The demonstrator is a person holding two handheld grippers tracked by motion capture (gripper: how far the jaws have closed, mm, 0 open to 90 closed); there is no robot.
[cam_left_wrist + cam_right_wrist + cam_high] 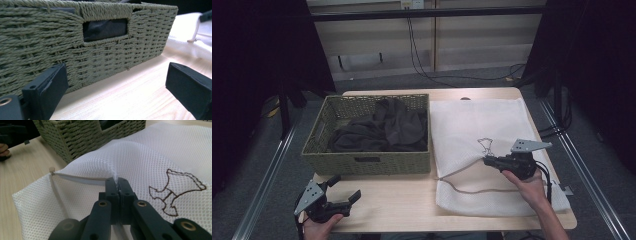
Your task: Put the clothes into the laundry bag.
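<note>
**Mesh bag being pinched open, clothes not yet moved**

Right gripper (490,161) has its jaws pressed together on a fold of the white mesh laundry bag (477,125), upper layer near the zipper opening (75,178); the fabric tents up at the pinch in the right gripper view. The bag lies flat on the right half of the table (412,200), just beside the wicker basket (367,162). The zipper looks at least partly undone, with a gap along the near edge; how far is hard to tell.

Left gripper (343,189) hovers near the table's front left edge, jaws spread wide, holding nothing, facing the basket's front wall.

Dark clothes (382,130) all sit piled inside the basket; nothing appears in the bag. Judgement: early stage. Opening is in hand. Left to do: lift the top layer enough, grab the clothes, load them in, probably zip up.
</note>
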